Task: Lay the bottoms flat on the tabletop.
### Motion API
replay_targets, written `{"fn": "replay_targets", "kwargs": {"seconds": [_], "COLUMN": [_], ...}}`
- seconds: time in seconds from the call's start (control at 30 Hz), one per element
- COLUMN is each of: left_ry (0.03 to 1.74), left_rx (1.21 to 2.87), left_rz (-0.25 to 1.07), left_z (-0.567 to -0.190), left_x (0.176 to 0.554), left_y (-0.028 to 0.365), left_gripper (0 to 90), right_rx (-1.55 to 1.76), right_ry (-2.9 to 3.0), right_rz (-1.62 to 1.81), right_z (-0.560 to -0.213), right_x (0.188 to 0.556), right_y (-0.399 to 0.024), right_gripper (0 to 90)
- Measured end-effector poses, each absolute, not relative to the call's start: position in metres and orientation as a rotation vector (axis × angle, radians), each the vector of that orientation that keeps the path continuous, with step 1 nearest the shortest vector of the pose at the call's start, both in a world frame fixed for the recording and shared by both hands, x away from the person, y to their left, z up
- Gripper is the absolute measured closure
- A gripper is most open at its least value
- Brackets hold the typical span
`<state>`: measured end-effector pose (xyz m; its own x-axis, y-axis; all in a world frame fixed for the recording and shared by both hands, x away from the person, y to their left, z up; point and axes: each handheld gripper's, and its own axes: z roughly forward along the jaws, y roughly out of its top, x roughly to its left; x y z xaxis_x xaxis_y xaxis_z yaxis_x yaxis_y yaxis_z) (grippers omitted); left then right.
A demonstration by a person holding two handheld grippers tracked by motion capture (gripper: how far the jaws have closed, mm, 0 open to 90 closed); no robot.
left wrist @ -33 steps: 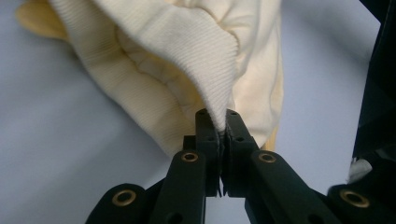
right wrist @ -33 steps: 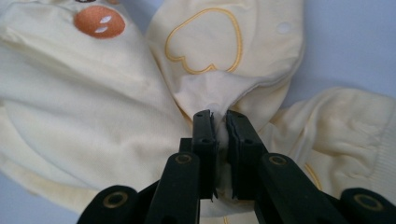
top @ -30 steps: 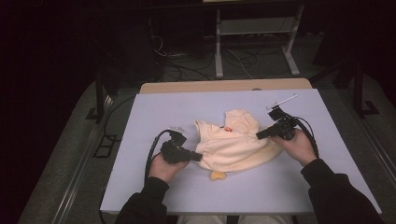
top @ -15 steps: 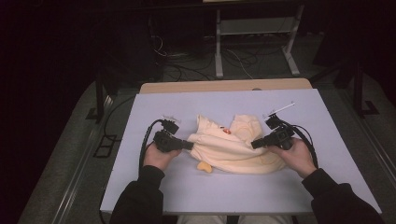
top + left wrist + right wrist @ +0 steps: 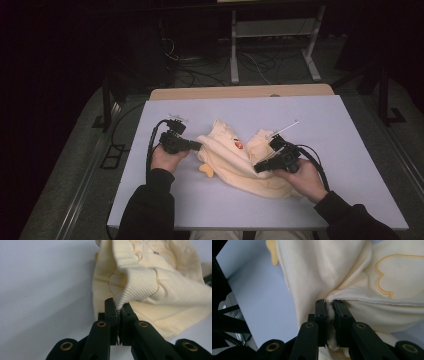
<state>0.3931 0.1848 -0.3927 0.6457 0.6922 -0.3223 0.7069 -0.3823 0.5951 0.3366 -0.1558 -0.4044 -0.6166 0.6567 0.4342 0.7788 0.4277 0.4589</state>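
Note:
A small cream-yellow garment with a red mark and yellow trim lies bunched on the pale table. My left gripper is at its left edge, shut on a ribbed cuff of the garment; in the left gripper view the ribbing is pinched between the jaws at my left gripper. My right gripper holds the garment's near right side, shut on a fold of the garment at my right gripper. An embroidered yellow outline shows on the cloth.
A wooden strip borders the table's far edge. Beyond it stand a metal frame and cables on the dark floor. Bare table surface lies to the left, right and front of the garment.
Both grippers have kept their hold on the garment and shifted it. The left hand moved left and slightly away, the right hand drew nearer, stretching the cloth between them.

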Motion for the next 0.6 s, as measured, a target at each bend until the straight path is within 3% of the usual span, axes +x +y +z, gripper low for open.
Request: {"fn": "replay_targets", "kwargs": {"seconds": [0.17,0.33,0.6], "left_ry": [1.097,1.107,1.110], "left_rx": [2.133,2.137,2.121], "left_rz": [-0.021,-0.020,-0.018], "left_z": [-0.397,-0.402,-0.405], "left_x": [0.392,0.389,0.388], "left_y": [0.187,0.190,0.193], "left_gripper": [85.7,85.7,85.6], "right_rx": [-1.184,-1.139,-1.250], "right_ry": [-2.523,-2.501,-2.430], "right_rz": [-0.929,-0.925,-1.002], "right_z": [-0.406,-0.406,-0.394], "right_x": [0.326,0.331,0.362], "right_y": [-0.139,-0.137,-0.164], "right_gripper": [78.5,51.8,30.0]}}
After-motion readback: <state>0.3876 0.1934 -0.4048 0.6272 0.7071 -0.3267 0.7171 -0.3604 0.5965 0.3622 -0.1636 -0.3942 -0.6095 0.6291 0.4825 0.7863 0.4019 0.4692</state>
